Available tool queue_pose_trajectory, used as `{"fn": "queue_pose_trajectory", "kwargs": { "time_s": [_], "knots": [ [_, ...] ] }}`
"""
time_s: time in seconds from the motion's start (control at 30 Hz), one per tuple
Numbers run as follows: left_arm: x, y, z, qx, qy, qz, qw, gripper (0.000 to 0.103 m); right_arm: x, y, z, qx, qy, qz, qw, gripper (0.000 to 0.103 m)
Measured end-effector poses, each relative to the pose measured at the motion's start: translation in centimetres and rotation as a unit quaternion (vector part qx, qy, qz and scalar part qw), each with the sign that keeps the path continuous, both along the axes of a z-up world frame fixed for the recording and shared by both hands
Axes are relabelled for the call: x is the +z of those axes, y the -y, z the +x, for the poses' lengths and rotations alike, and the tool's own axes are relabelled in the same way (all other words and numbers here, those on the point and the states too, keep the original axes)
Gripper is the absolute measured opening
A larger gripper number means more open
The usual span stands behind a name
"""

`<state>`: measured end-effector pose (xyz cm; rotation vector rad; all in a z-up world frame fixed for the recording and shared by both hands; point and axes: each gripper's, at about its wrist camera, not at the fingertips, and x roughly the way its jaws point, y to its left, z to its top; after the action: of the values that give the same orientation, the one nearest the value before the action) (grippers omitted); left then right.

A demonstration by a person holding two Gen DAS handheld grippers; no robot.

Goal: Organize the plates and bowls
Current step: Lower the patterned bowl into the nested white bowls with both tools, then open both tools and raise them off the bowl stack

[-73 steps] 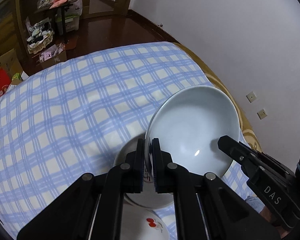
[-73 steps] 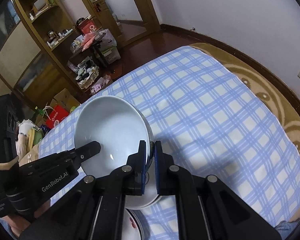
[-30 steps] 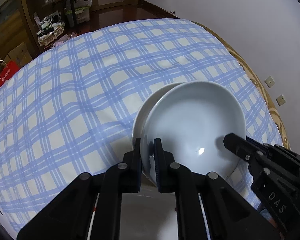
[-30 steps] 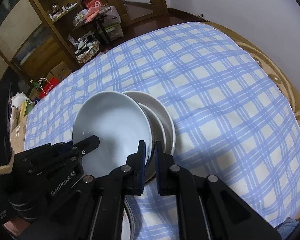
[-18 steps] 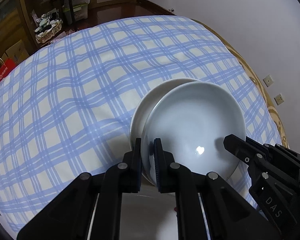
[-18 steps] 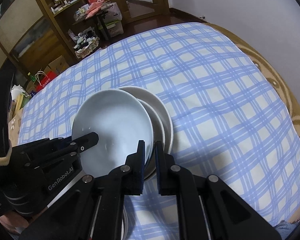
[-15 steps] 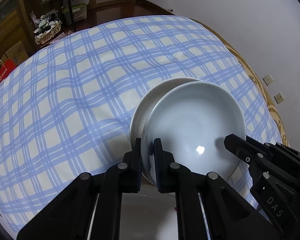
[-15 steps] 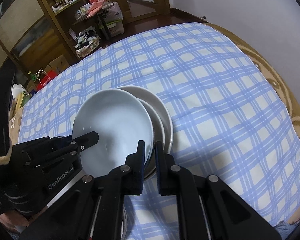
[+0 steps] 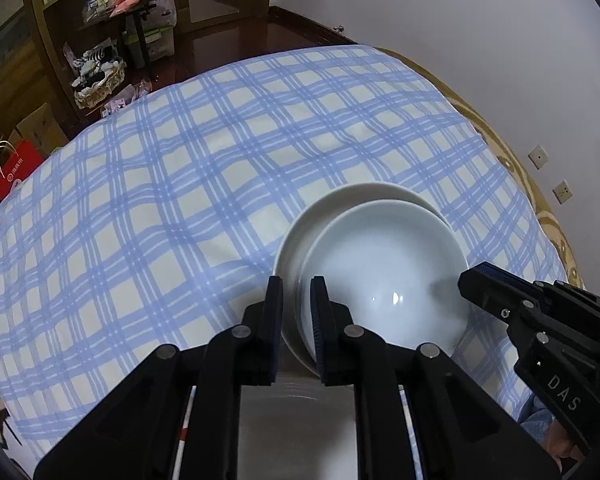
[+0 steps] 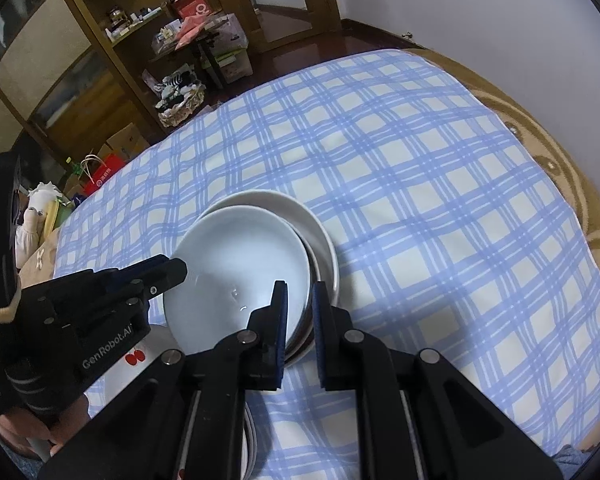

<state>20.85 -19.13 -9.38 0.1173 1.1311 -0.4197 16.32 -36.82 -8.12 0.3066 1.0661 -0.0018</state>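
A pale white bowl rests in a stack of wider white bowls on the blue checked cloth; it also shows in the right wrist view, with the stack's rim behind it. My left gripper straddles the bowl's left rim with its jaws slightly parted. My right gripper straddles the right rim, jaws also slightly parted. Each gripper shows in the other's view, the right one and the left one.
A white plate with a red cherry print lies near the front edge under my grippers. The checked cloth covers a round table with a brown patterned border. Shelves and clutter stand beyond the table.
The bowl has come down from a tilted hold onto the stack. Both grippers' jaws have parted from the rim, and both have pulled back a little.
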Motion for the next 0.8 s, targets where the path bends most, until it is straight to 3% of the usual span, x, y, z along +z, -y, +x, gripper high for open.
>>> {"fn": "queue_pose_trajectory", "kwargs": {
  "time_s": [0.1,0.23,0.3,0.4,0.47,0.67,0.8],
  "knots": [
    [0.5,-0.6,0.3,0.006,0.001,-0.002,1.0000,0.022,0.3,0.4,-0.1,-0.004,0.006,0.007,1.000,0.013],
    [1.2,-1.5,0.9,0.022,0.023,0.005,0.9995,0.051,0.8,1.3,-0.4,-0.010,0.012,0.012,1.000,0.013],
    [1.4,-1.9,1.1,0.025,0.036,0.011,0.9990,0.056,1.1,1.7,-0.5,-0.016,0.015,0.010,1.000,0.013],
    [1.3,-2.1,1.5,0.019,0.036,0.023,0.9989,0.075,1.3,2.4,-0.4,-0.021,0.013,0.004,1.000,0.019],
    [1.1,-2.2,1.8,0.019,0.035,0.033,0.9986,0.082,1.3,2.8,-0.4,-0.026,0.011,0.000,1.000,0.038],
    [-0.3,-3.2,2.6,0.035,0.003,0.034,0.9988,0.084,0.7,3.9,-0.1,-0.048,0.000,-0.005,0.999,0.073],
    [-1.1,-3.8,2.9,0.043,-0.010,0.030,0.9986,0.084,0.4,4.1,0.0,-0.056,-0.002,-0.003,0.998,0.086]
  ]
}}
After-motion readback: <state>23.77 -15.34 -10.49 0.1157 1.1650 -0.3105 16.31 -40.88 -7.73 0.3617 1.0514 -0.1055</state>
